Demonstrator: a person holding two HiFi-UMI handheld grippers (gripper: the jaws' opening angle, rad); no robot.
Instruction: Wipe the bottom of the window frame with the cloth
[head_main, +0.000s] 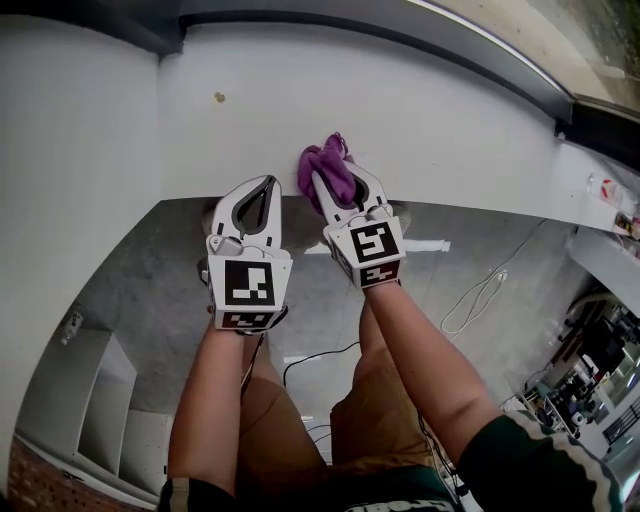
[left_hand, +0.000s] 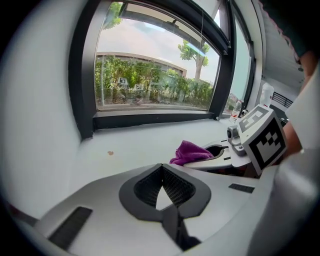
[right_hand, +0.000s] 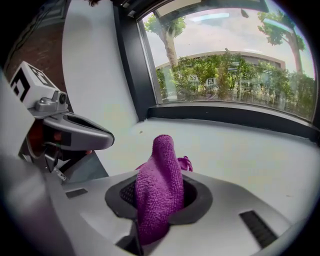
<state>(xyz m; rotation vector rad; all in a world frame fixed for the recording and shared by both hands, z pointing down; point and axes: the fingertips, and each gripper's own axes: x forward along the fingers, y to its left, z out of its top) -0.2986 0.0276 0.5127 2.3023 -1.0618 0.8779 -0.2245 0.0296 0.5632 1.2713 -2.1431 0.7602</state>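
Dark window frame (left_hand: 155, 119) up at 12 o'clock, white sill (head_main: 420, 110) below it. Left claw (head_main: 264, 185) pressed together, nothing in it, at sill's near edge. Right claw (head_main: 340, 180) just beside at its 3 o'clock, pinching purple cloth (head_main: 322, 165), bunched on sill. Tiny brown spot (head_main: 219, 97) at 11 o'clock.

Daylight comes in through your window (left_hand: 150, 65) and falls evenly on the white sill (left_hand: 145, 145), so both gripper views are bright, palest at the top of the glass. Shadows are soft and faint. All three pictures bulge like a fisheye: the window frame (right_hand: 135, 65) bows, and the gripper views go black at the corners. The cloth (right_hand: 157, 190) is sharp enough to show its weave. In the head view the floor (head_main: 150, 270) under you is dimmer.
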